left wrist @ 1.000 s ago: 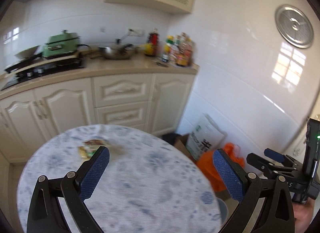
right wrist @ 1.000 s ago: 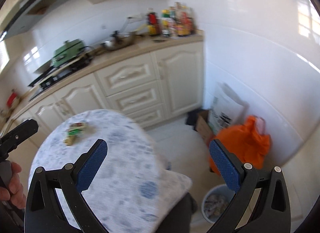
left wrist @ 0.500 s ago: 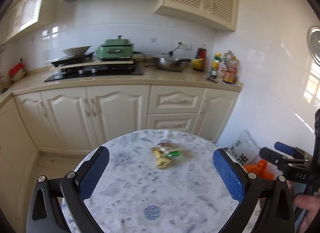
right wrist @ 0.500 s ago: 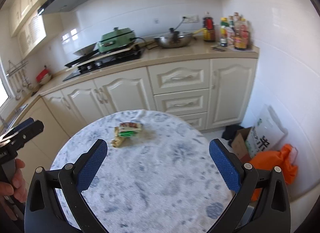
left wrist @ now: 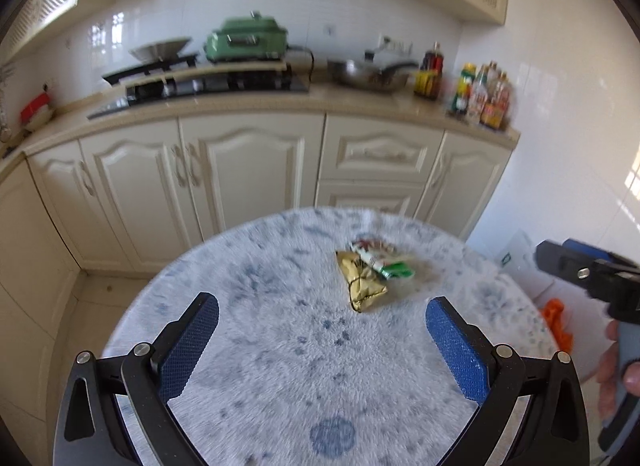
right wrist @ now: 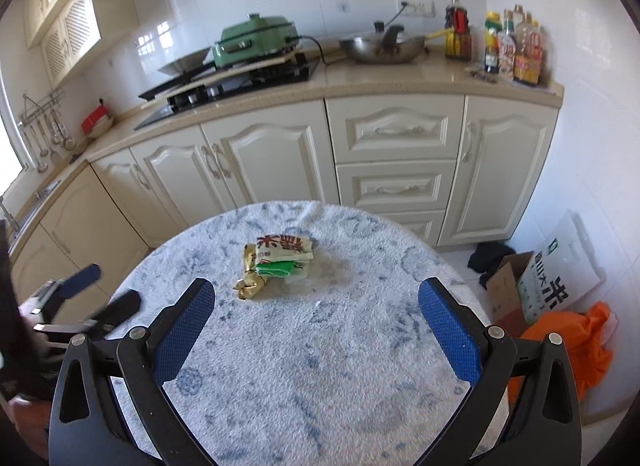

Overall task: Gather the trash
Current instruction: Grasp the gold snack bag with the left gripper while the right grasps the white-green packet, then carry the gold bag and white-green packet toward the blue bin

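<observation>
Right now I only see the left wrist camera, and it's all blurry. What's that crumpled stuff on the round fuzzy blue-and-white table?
Observer: The right wrist view is sharp. A crumpled gold foil wrapper lies against a white-and-green packet printed with red characters.
Operator: What's on the floor by the wall?
Observer: A brown cardboard box stands beside a white printed sack.
Operator: And far over on the left?
Observer: Metal utensils hang from a wall rail.
</observation>
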Tool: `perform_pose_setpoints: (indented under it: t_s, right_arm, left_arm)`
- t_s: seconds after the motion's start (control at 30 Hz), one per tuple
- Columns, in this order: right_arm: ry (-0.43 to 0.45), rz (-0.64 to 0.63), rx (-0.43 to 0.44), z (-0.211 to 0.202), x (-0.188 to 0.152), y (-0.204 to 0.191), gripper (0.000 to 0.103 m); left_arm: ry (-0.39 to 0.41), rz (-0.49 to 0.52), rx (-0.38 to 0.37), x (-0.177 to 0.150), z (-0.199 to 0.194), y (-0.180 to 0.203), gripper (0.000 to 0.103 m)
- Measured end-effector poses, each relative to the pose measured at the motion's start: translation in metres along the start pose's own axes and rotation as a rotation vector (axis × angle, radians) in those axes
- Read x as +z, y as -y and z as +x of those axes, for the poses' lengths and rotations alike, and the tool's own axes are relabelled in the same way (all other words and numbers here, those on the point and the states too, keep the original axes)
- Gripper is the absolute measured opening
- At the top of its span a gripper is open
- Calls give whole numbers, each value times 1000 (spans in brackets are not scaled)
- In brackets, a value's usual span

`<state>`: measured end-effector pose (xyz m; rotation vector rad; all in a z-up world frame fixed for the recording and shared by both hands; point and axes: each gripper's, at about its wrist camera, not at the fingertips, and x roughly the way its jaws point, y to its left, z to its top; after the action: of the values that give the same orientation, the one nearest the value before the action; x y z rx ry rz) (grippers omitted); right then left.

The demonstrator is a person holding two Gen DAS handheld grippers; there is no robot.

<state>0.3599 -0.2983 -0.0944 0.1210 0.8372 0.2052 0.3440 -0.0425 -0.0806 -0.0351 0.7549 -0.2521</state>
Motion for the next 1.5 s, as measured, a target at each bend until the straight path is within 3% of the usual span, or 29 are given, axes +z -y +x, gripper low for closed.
perform_pose_setpoints:
  t_s: [0.2,0.33,0.47,0.5,0.53,0.6,0.63,0.73,1.03,1.13,1.23,1.27,1.4,1.5]
  right_arm:
    - [-59,30,-13,38,4,19,103]
    - [-91,43,-16,62,8,28,103]
    - [-124,59,-5,88,11,32,103]
    - [-130,59,0,94,12,31,103]
    - [-136,60,6,100,12,30,103]
    - [-146,56,18,109,13,27,103]
    - [-151,54,26,113,14,24,103]
    - [-170,44,54,130,16,14,103]
    - [-243,-12,88,188,13,-32,103]
    - [-253,-67,15,208,7,-47,102]
    - [-211,-174,-72,212,-3,-64,86]
    - [-199,-179,-51,208,-4,-66,78]
    - [-205,-151,2,194,-7,-56,71]
    - [-212,-115,29,180,-12,-44,70]
  left_arm:
    - [-123,30,-5,14,101,10,102]
    - [-158,46,5,27,155,17,100]
    - [-205,75,-13,35,201,18,84]
    - [-177,95,-21,40,206,17,75]
    - [-176,96,-36,43,211,16,73]
    - [-169,75,-72,51,219,7,45]
    - [-176,58,-86,54,223,0,37]
    - [-177,-3,-128,61,232,-22,38]
    - [-139,-112,-37,63,237,-73,37]
    - [-137,-141,-34,61,237,-75,37]
    - [-137,-147,-35,64,241,-75,37]
    - [-134,-148,-35,56,231,-68,37]
    - [-126,-153,-44,55,228,-62,37]
    - [-115,-150,-57,33,188,-65,37]
